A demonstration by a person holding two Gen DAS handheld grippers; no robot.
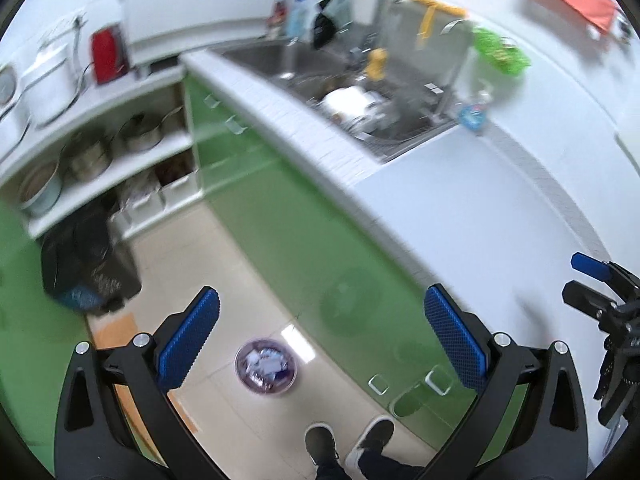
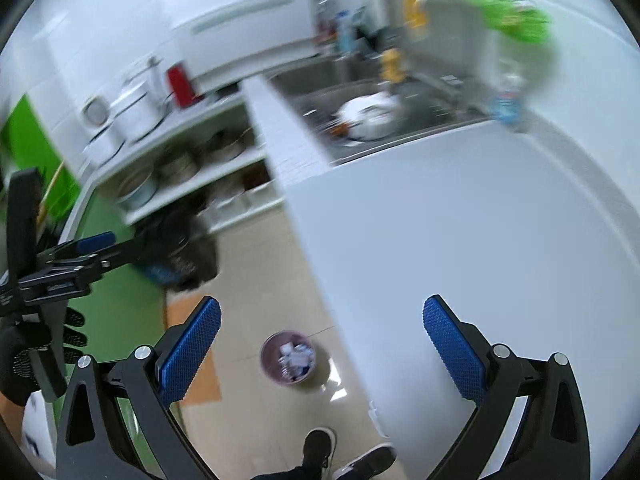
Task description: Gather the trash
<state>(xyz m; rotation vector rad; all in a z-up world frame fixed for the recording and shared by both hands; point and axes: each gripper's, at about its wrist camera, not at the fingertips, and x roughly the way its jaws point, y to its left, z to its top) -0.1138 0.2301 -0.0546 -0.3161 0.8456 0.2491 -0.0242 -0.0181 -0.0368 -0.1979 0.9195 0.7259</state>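
Observation:
A small purple waste bin [image 1: 267,367] stands on the tiled floor, holding crumpled white paper; it also shows in the right wrist view [image 2: 289,356]. My left gripper [image 1: 320,332] is open and empty, held high above the floor beside the green cabinet front. My right gripper [image 2: 320,340] is open and empty, over the edge of the white countertop [image 2: 460,220]. The right gripper shows at the right edge of the left wrist view [image 1: 600,292]. The left gripper shows at the left of the right wrist view [image 2: 80,252].
A steel sink [image 1: 360,92] with dishes lies at the back of the counter [image 1: 480,200]. Open shelves [image 1: 100,152] with pots stand at the left. A black bin bag [image 1: 88,268] sits on the floor below them. The person's shoes [image 1: 344,444] are near the cabinets.

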